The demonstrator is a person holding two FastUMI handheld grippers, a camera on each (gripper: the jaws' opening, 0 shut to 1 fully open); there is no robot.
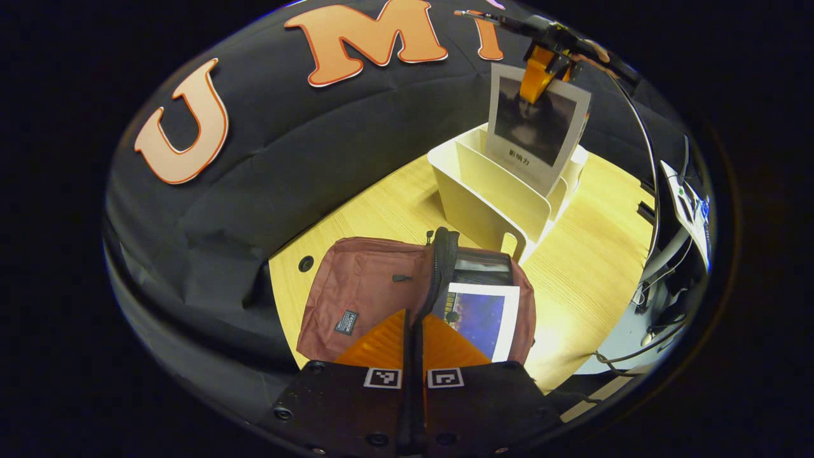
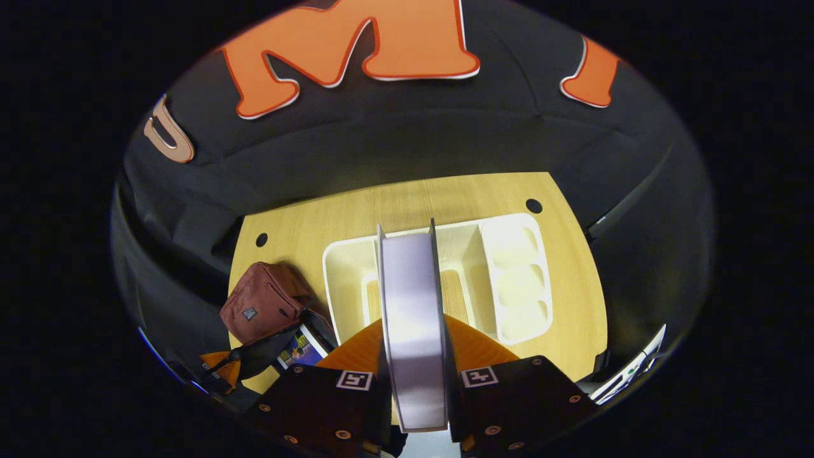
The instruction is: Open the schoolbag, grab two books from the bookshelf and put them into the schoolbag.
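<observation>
The maroon schoolbag (image 1: 362, 286) lies open on the wooden table, and a book with a blue cover (image 1: 483, 315) rests inside it. My left gripper (image 1: 413, 324) is shut on the bag's black zipper edge, holding the flap up. Behind the bag stands the white bookshelf (image 1: 483, 203). A second book with a dark picture (image 1: 534, 124) hangs above it, pinched at its top by my right gripper (image 1: 540, 73). In the right gripper view this book (image 2: 410, 267) shows edge-on between the fingers of my right gripper (image 2: 413, 324), over the bookshelf (image 2: 515, 273). The schoolbag (image 2: 261, 305) lies at lower left.
The wooden table (image 1: 591, 267) has round cable holes (image 1: 306, 263) near its back edge. Cables and a device (image 1: 690, 210) sit beyond the table's right side. The booth's black cloth wall closes off the back. Bare tabletop lies between the bag and the shelf.
</observation>
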